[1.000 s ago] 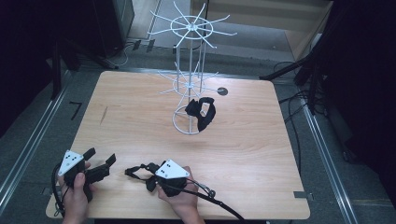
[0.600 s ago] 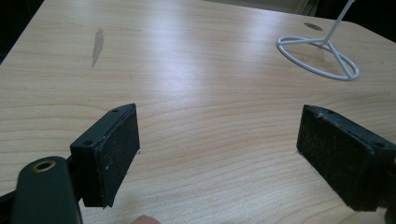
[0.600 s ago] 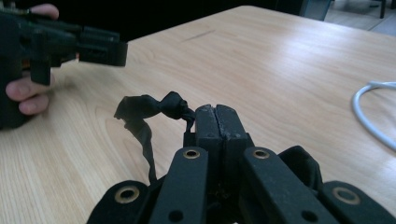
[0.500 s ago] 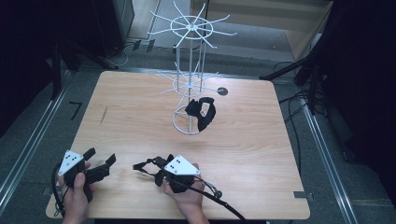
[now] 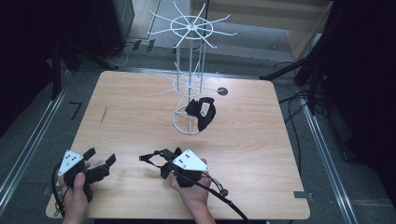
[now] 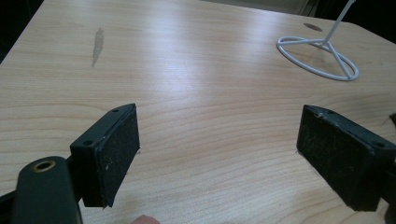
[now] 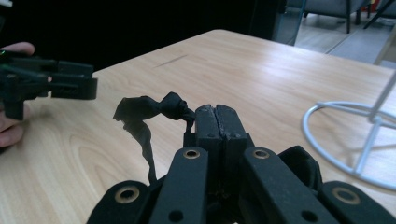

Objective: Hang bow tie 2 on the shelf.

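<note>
Two black straps: one (image 5: 201, 112) on the wire stand (image 5: 189, 84), one (image 7: 149, 112) pinched in the right hand-held gripper (image 7: 217, 122); left hand-held gripper (image 6: 219, 154) wide open, empty

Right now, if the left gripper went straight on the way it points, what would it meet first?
Bare table ahead of the open left gripper; the way looks free. The white wire stand's base ring lies off to the right of that line, though depth is hard to judge.

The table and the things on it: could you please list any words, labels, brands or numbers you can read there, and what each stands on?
None: no readable text on the wooden table, the white wire rack, the black strap or either hand-held gripper.
</note>
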Demonstrator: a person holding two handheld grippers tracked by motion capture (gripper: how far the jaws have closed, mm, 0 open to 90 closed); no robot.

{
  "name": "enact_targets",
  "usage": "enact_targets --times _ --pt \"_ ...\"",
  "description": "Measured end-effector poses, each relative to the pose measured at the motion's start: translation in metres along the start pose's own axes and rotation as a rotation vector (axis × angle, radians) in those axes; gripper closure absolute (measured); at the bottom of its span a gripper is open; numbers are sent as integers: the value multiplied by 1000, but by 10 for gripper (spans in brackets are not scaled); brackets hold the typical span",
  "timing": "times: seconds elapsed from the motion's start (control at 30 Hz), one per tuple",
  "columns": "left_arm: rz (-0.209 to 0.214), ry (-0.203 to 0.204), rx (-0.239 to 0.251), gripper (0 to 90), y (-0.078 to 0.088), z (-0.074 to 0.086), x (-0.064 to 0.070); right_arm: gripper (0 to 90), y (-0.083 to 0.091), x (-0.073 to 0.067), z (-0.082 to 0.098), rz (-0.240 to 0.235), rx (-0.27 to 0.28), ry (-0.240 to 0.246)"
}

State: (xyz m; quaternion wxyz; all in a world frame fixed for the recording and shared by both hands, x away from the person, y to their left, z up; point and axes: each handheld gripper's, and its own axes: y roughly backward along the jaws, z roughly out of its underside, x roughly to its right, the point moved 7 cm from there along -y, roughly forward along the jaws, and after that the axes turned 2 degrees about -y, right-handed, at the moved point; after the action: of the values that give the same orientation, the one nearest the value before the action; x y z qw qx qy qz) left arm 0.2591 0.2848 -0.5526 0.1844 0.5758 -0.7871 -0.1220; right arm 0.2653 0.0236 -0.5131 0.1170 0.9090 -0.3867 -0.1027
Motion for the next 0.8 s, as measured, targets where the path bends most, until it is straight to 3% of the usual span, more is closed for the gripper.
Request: enact_targets --times 0.3,0.8 --pt "-1 -2 -1 140 0 0 0 900 11 13 -16 33 38 -9" --pt "0 -1 0 140 0 0 0 900 18 21 -39 67 89 2"
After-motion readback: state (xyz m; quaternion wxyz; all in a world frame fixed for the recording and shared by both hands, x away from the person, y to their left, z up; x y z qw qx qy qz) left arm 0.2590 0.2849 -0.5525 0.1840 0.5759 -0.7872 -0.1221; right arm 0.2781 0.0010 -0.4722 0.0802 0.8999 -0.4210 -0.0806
